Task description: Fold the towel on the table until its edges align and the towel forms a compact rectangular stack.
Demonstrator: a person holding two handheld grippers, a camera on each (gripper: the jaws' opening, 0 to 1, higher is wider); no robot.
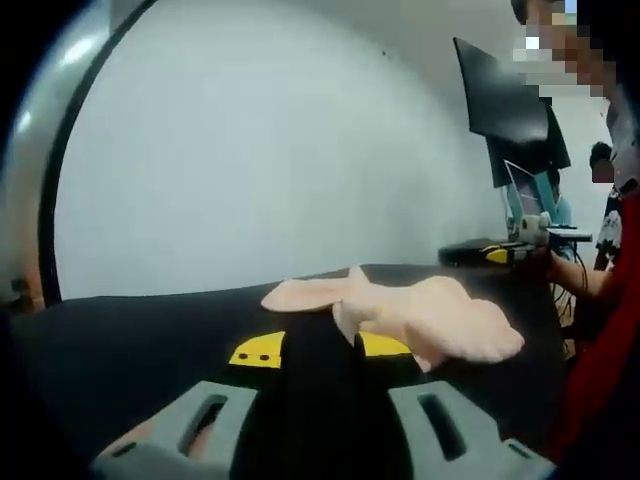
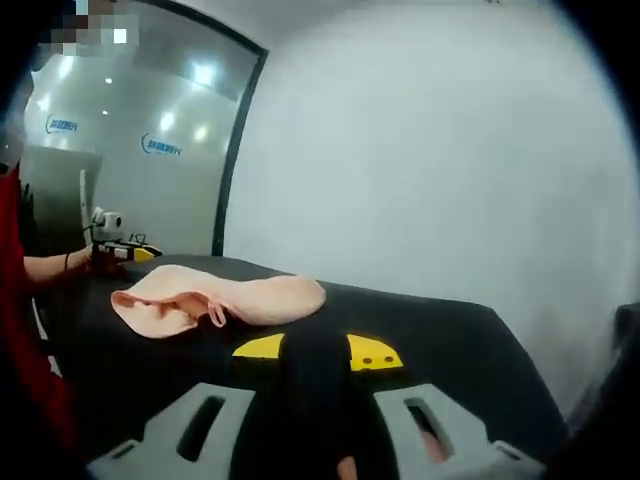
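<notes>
The towel (image 1: 400, 312) lies crumpled mid-table (image 1: 120, 340) (unfolded); both grippers, left (image 1: 325, 430) and right (image 2: 310, 430), released, should seize 2 adjacent corners.

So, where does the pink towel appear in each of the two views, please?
Left gripper view: the pink towel lies crumpled right of centre, on the black table.
Right gripper view: the towel lies left of centre, on the same table.
Shared landmark: the yellow marks on the table, just in front of the towel.
</notes>
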